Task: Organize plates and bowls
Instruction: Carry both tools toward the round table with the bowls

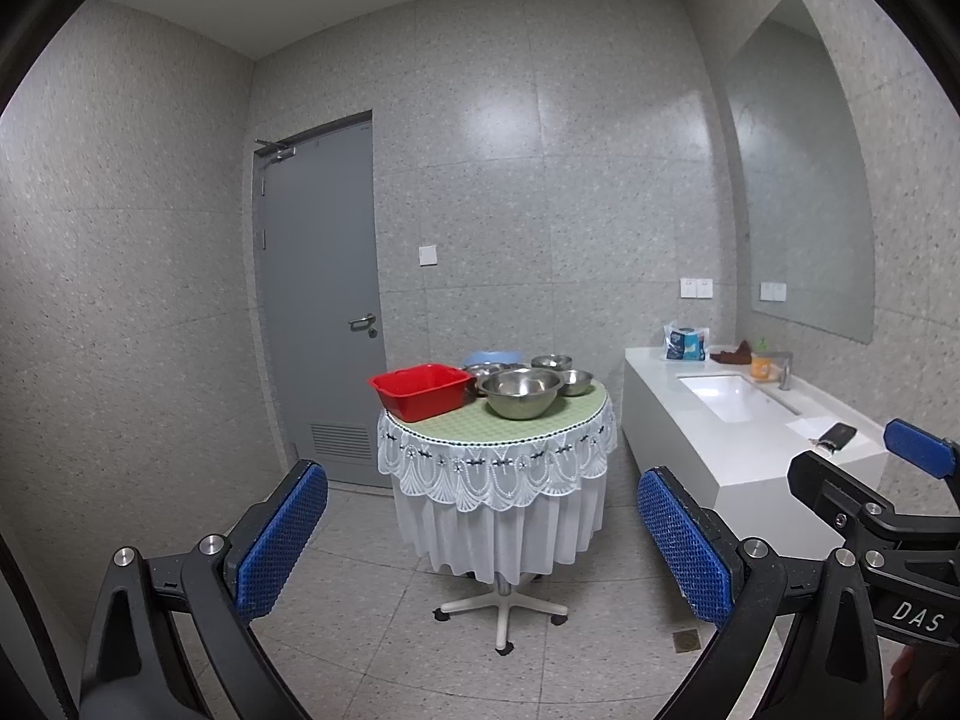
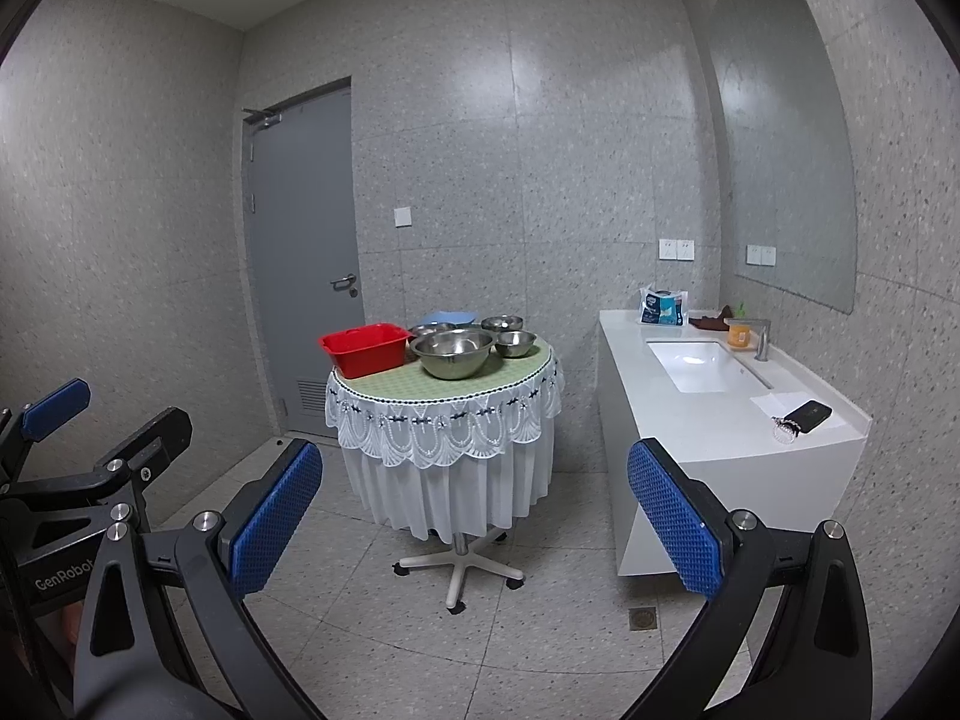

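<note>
Left wrist view is showing both the left gripper (image 1: pixel 483 531) and right gripper (image 2: pixel 468 504) spread wide and empty, approaching the steel bowls (image 1: pixel 521 391) waiting on the round table (image 1: pixel 498 426), well apart.

Lettering on the two gripper bodies

White capitals "DAS" stood on the black body of the right gripper (image 1: pixel 864 480), seen at the near right edge of the left wrist view; the word ran off the picture's edge, so whether more letters followed could not be told. In the right wrist view, pale lettering "GenRobot" stood on the black body of the left gripper (image 2: pixel 108 414) at the near left, its last letter partly hidden. The blue-and-white packet (image 2: pixel 662 307) on the far end of the white tabletop (image 2: pixel 708 420) carried print too small to read.
</note>
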The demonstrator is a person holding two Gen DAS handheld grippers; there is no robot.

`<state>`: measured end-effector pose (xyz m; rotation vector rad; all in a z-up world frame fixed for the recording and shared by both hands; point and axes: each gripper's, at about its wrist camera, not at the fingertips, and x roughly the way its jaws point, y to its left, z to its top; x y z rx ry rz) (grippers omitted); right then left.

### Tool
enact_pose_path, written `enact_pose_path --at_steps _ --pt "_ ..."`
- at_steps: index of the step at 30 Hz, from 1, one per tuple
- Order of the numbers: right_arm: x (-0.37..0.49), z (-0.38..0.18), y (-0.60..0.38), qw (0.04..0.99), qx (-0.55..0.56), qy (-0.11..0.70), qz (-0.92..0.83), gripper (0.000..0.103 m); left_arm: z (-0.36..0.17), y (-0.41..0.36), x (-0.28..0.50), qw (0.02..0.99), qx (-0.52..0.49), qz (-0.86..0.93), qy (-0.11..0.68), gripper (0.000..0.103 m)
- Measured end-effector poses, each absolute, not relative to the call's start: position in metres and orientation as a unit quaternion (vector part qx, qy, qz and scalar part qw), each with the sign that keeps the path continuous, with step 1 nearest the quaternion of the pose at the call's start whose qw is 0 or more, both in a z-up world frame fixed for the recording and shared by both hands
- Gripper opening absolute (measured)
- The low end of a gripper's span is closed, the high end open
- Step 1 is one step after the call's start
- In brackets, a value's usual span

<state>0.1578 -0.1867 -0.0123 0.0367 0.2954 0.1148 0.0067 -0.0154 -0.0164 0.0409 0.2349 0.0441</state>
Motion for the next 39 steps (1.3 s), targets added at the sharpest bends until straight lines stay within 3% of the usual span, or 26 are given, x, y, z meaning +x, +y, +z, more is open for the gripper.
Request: enact_pose_path --at_steps 27,39 --pt "0.199 -0.007 -0.221 0.980 0.027 0.176 0.086 0.103 0.003 -0.044 0.052 0.988 0.026 0.041 0.144 0.102" --pt "0.270 -0.007 -0.210 0.976 0.033 0.199 0.087 0.103 0.021 -0.032 0.156 0.985 0.025 0.037 0.168 0.102"
